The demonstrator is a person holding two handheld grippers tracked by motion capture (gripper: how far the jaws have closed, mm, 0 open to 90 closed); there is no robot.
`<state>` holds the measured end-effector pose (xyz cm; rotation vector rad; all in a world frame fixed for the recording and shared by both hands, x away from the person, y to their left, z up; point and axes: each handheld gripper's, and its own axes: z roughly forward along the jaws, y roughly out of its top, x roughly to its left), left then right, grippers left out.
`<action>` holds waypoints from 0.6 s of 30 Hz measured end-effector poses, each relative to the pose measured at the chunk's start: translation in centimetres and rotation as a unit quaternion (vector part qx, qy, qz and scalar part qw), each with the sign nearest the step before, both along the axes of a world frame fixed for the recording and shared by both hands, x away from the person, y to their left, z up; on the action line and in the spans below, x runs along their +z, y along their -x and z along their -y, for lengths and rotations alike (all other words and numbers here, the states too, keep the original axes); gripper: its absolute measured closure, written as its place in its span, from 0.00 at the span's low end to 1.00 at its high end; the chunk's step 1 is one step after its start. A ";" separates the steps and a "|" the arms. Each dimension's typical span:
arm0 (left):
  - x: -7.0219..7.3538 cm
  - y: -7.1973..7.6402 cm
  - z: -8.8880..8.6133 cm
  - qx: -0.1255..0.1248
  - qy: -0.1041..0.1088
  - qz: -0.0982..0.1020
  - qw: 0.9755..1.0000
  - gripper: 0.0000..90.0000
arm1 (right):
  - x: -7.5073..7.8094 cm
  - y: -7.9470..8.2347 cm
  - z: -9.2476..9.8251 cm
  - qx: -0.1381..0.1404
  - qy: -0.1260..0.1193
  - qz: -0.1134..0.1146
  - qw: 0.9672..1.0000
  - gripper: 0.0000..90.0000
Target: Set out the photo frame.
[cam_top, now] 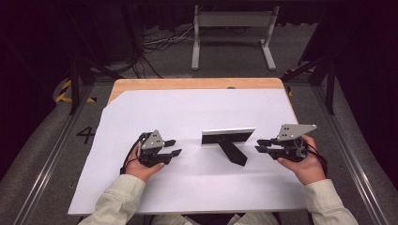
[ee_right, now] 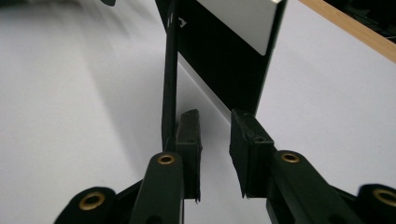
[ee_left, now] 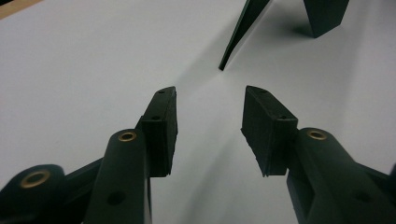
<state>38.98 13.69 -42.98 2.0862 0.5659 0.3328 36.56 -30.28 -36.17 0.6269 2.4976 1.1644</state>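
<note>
both pairs of jaws stand spread and empty: the left gripper (cam_top: 172, 147) lies low on the white sheet covering the wooden table (cam_top: 141, 84), the right gripper (cam_top: 262, 146) faces it. between them the black picture frame with a pale front (cam_top: 228, 136) stands upright, propped by its black back leg (cam_top: 233, 153), probably so either side can be reached.
</note>
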 end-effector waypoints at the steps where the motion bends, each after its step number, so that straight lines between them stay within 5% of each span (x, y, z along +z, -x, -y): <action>1: 0.0 -0.1 0.0 0.000 0.002 0.001 1.000 0.64 | 0.1 0.0 0.1 -0.002 -0.001 0.000 1.000 0.82; 7: 0.4 -0.5 0.4 -0.001 0.023 -0.004 1.000 0.66 | 0.3 -0.2 0.7 -0.010 -0.007 0.002 1.000 0.82; 18: 0.8 -2.3 1.7 0.005 0.023 -0.004 1.000 0.74 | 0.1 -0.4 1.5 -0.020 -0.012 -0.001 1.000 0.84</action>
